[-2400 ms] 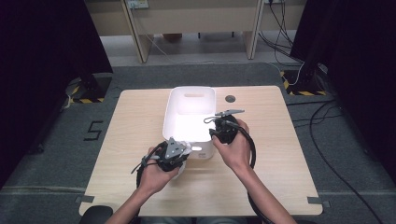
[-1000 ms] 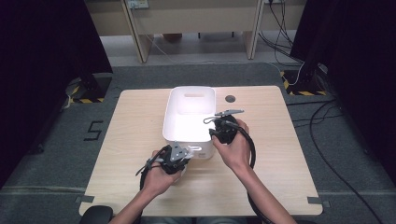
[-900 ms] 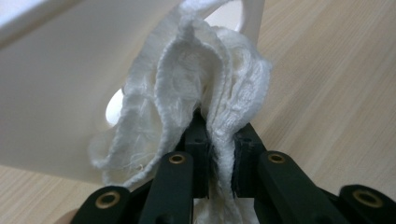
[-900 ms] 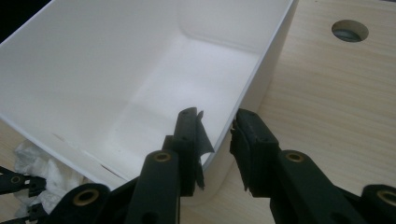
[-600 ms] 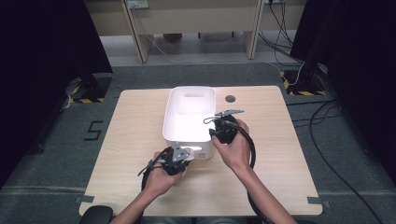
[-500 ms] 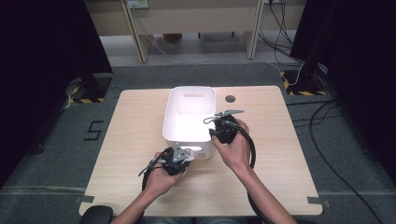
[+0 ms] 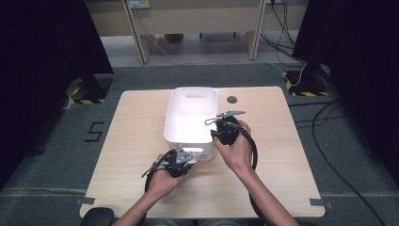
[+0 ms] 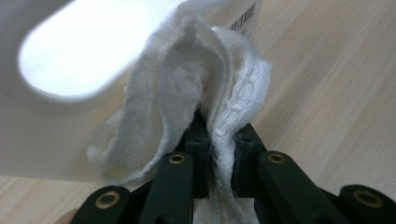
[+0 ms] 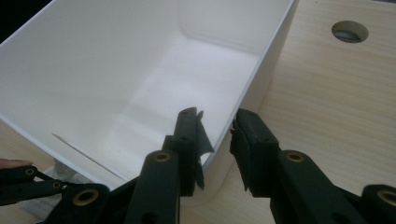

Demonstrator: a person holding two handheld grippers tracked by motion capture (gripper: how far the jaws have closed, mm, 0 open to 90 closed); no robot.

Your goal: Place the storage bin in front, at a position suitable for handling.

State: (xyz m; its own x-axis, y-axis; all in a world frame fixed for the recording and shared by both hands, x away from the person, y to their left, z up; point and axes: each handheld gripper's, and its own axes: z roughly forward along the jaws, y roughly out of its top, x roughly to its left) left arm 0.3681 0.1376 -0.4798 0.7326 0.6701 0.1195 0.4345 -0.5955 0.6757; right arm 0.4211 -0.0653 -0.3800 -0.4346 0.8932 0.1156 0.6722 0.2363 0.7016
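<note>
We note a white bin point(image 7: 190, 115) standing upright near the middle of a light wood table point(image 7: 131, 141), its open top up, a handle slot in each end wall.

Left gripper point(image 7: 181, 161), high view: held in the person's left hand at the bin's near end wall, just below the handle slot. In the left gripper view point(image 8: 219, 147) its jaws are pressed together on a white cloth point(image 8: 196, 88). The cloth is bunched and folded, gripped at its lower edge, and it fans upward from the jaws. It lies against the outside of the bin's near wall point(image 8: 42, 130), just beside the bright handle slot point(image 8: 79, 51). A barcode sticker point(image 8: 245, 18) shows on the bin, above the cloth.

Right gripper point(image 7: 221, 132), high view: at the bin's near right corner, held in the person's right hand point(image 7: 237, 148). In the right gripper view point(image 9: 217, 133) its jaws straddle the bin's right wall point(image 9: 261, 70), one jaw inside, one outside. The inside pad lies against the wall. The outer pad sits close to it; we cannot tell whether it touches.

Inside of the bin point(image 9: 140, 93): bare white floor. A round hole point(image 9: 349, 31) is cut in the table beyond the bin's far right corner.
</note>
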